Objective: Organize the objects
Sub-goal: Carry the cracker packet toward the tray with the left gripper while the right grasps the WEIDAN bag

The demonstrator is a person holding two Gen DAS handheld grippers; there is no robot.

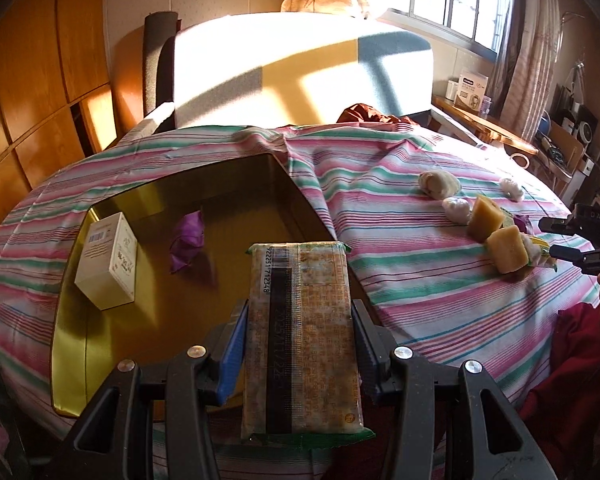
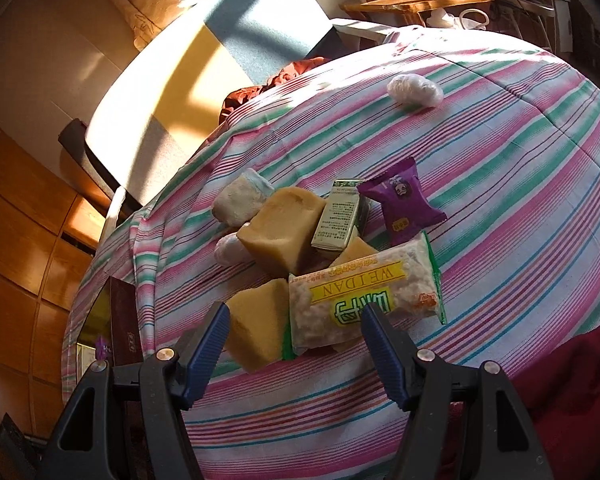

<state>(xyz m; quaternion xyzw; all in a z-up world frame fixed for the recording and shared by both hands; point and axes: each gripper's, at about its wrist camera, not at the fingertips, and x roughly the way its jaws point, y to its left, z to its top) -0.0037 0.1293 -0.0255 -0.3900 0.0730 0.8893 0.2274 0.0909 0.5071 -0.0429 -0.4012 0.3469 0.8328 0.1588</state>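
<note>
My left gripper (image 1: 300,340) is shut on a long clear snack pack (image 1: 302,320) with a barcode, held over the near right corner of a gold-lined box (image 1: 112,360). Inside the box lie a small white carton (image 1: 108,264) and a purple wrapper (image 1: 186,246). My right gripper (image 2: 296,344) is open over a pile on the striped cloth: a "WEIDAN" snack pack (image 2: 364,304) and a yellow block (image 2: 256,328) lie between its fingers, untouched. Behind them are another yellow block (image 2: 280,228), a green-white carton (image 2: 338,220) and a purple packet (image 2: 400,208).
White wrapped bundles (image 2: 416,90) (image 2: 240,200) lie farther back on the striped cloth (image 2: 500,200). The box's dark red outer wall (image 2: 122,320) shows at the left. A sunlit mattress (image 1: 300,68) stands behind; a wooden shelf (image 1: 484,124) is at the right. Dark red cloth (image 2: 572,380) lies near right.
</note>
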